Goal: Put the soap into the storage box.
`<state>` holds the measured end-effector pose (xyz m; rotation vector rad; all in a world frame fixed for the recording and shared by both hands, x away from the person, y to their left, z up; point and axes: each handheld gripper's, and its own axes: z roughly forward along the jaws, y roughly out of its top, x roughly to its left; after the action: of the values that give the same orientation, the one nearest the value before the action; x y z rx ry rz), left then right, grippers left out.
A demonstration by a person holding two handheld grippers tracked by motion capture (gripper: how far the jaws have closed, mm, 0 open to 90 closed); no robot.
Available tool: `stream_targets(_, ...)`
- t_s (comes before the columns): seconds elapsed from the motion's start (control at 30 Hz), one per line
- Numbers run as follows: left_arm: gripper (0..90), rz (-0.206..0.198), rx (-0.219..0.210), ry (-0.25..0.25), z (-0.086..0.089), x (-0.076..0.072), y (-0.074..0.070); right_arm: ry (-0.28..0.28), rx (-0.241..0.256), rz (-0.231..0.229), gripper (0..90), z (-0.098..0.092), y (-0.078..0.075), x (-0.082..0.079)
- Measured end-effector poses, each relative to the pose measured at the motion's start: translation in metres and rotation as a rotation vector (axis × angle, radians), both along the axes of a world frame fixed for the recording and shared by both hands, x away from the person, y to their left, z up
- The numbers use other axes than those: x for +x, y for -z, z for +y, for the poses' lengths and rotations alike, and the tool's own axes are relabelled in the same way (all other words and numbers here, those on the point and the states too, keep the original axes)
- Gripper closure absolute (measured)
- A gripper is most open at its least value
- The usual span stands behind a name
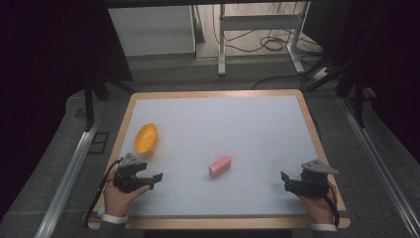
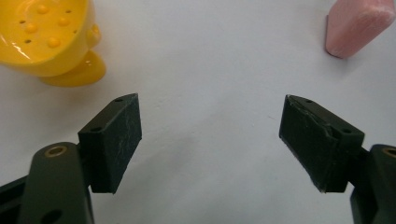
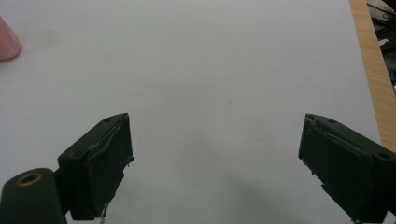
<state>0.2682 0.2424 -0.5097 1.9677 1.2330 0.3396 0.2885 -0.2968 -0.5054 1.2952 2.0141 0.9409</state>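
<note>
A white mat (image 1: 223, 124) with a pale wooden border (image 1: 311, 124) covers the tabletop, and everything else can be placed from the pink block (image 1: 220, 166) that lies on it slightly toward the person's side of centre, set at a slant. Beyond the far edge of the table, well past the block, the room shows a grey carpeted floor, the white legs of a metal frame (image 1: 222, 44) and loose black cables (image 1: 270, 42), with dark curtains to either side and a metal rail (image 1: 69, 173) along each flank. To the left of the block and a little farther away sits a yellow perforated dish (image 1: 146, 138) on a small foot, tilted so that its hollow faces up and outward. The left gripper (image 1: 154, 179) rests near the table's front edge, left of the block and just nearer than the dish, in the person's hand (image 1: 118, 197); its jaws stand wide apart with bare mat between them, gripping nothing. The right gripper (image 1: 284, 179) sits well to the right of the block near the front edge, likewise spread wide and empty over bare mat.
</note>
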Motion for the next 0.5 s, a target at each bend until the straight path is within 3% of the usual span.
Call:
stream_targets(0.27,21.8,-0.011,0.023,-0.018,-0.007,-0.001,-0.002,-0.007,0.015,0.006,9.5,0.000,0.004,0.000)
stream_targets(0.33,21.9,-0.018,0.073,-0.043,-0.009,-0.002,-0.006,-0.015,0.009,0.014,9.5,0.002,0.007,0.000)
stream_targets(0.47,22.5,-0.027,0.064,-0.056,-0.009,-0.004,-0.009,-0.025,-0.004,0.017,9.5,0.004,0.009,0.001)
stream_targets(0.5,22.6,-0.037,0.075,-0.058,-0.010,-0.005,-0.012,-0.031,0.021,0.017,9.5,0.003,0.009,0.001)
